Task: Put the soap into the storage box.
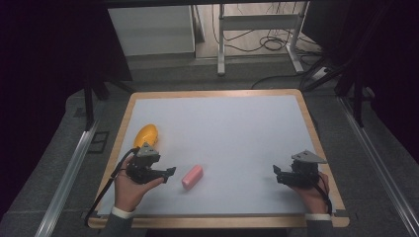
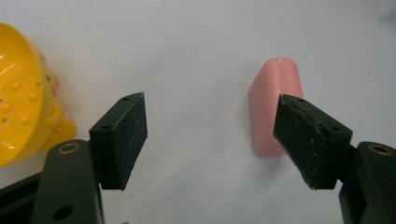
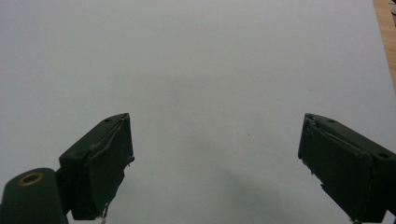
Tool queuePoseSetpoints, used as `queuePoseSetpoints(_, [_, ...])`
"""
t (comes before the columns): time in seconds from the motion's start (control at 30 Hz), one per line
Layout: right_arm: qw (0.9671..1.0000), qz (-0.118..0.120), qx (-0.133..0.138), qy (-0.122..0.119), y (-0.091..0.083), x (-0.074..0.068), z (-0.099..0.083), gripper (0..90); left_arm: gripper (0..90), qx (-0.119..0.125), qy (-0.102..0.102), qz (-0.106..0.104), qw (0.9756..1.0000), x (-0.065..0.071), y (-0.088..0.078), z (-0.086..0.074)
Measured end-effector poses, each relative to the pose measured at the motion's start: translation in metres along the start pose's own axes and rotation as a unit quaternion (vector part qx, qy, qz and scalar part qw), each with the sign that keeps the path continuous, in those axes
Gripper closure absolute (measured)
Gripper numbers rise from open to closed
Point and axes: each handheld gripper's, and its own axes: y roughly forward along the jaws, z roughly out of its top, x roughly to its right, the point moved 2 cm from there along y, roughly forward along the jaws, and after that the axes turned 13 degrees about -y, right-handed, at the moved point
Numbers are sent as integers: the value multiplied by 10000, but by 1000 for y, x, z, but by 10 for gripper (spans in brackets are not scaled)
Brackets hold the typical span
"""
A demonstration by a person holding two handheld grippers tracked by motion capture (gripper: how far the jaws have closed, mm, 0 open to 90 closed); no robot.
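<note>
Far left on the white bench (image 1: 232,128), near its wooden edge: a yellow perforated bowl (image 1: 146,135), lying tipped, with raised dots and small holes visible across its inside in the left gripper view (image 2: 21,93). Just in front of that bowl, held in the person's left hand (image 1: 129,190): the left claw (image 1: 170,173), grey three-cornered plate on top, black cable trailing back toward the bench's near edge, jaws pointing right along the surface. Released, jaws spread wide with bare white surface between them, gripping nothing (image 2: 210,140). Just right of those jaw tips, apart from them: a pink soap-like bar (image 1: 192,176), rounded at its ends, lying flat and slightly slanted on the white sheet. Seen from the left gripper view, the same bar (image 2: 271,100) lying just beyond the right-hand jaw, partly hidden behind that jaw's pad, not between the two. Wide stretch of plain white surface in the middle. Far right, near the bench's right edge, well apart from the bar: the right claw (image 1: 275,172), held in the right hand (image 1: 311,195), jaws pointing left. Released too, jaws wide apart over bare white surface (image 3: 215,163), holding nothing.
</note>
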Motion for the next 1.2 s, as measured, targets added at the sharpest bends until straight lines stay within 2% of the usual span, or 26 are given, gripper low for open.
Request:
queuePoseSetpoints(0.27, [10000, -25, -3, 3, 0, 0, 0, 99, 262, -122, 131, -8, 9998, 11, 7, 5])
queuePoseSetpoints(0.4, [10000, -12, -10, 4, 1, 0, -1, 99, 261, -159, 128, -52, 9998, 14, 10, 6])
queuePoseSetpoints(0.6, [10000, -15, -14, -6, 1, 0, -1, 99, 255, -406, 267, -78, 9988, 22, 21, 6])
queuePoseSetpoints(0.87, [10000, -13, -40, -39, 2, -1, -1, 99, 252, -518, 330, -109, 9981, 28, 29, 9])
queuePoseSetpoints(0.93, [10000, -19, -69, -65, 2, -1, -2, 99, 251, -580, 296, -165, 9977, 31, 34, 8])
queuePoseSetpoints(1.2, [9999, -12, -86, -97, 4, -3, -1, 99, 251, -714, 299, -165, 9969, 34, 43, 6])
